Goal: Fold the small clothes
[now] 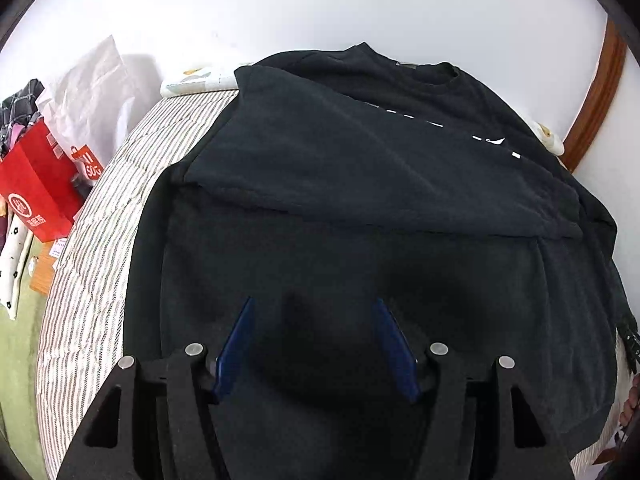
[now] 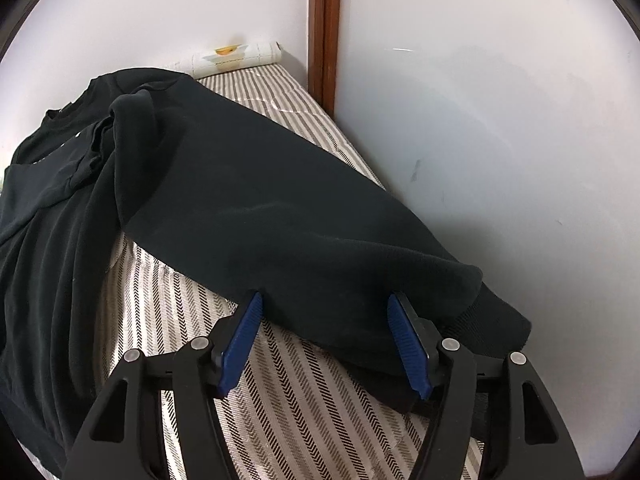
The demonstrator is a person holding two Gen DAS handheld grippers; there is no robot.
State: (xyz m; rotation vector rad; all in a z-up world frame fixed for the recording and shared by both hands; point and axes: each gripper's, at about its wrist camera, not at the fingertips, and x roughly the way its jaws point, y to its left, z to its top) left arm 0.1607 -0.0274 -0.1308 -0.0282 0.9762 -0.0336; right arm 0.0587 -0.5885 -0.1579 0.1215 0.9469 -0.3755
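1. Big black long-sleeved sweatshirt [image 1: 360, 184] spread over the striped beige-and-brown bed cover [image 1: 100, 248], collar toward the bed's far edge by the wall.
2. One sleeve already folded across the chest.
3. Other black sleeve [image 2: 280, 208] lying along the bed's wall-side edge.
4. Left hand-held gripper [image 1: 314, 344] above the sweatshirt's lower body, jaws apart, gripping nothing.
5. Right hand-held gripper [image 2: 324, 340] released too, blue pads [image 2: 408, 340] straddling the sleeve near its cuff without squeezing.
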